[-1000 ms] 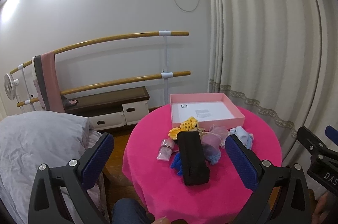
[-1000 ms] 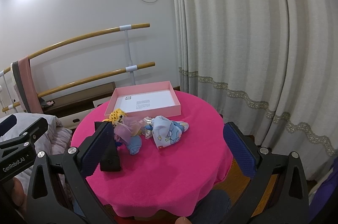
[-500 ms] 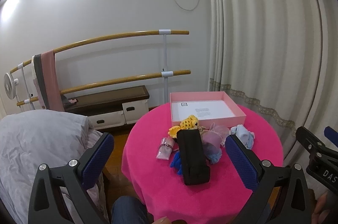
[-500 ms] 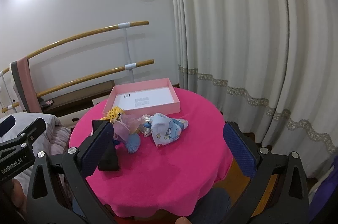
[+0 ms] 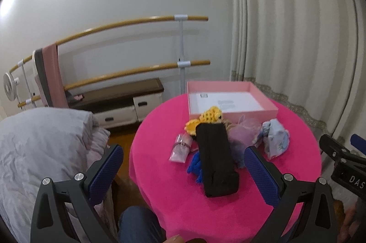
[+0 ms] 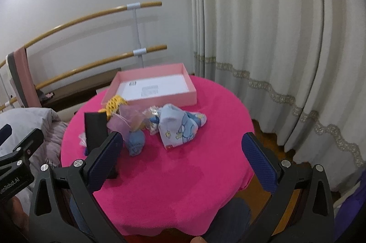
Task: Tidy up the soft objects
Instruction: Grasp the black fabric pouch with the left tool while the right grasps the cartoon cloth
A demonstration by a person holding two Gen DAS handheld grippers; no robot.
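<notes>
Grippers (image 5: 183, 165) closer to table (image 5: 160, 174) than before

Both wrist cameras looked forward and downward between their own wide-spread jaws, from above the near edge of the round worktop (image 5: 160, 174); the left view sat further left, the right further right; both shared the pink box (image 5: 231, 103) and the curtain (image 6: 263, 36).
</notes>
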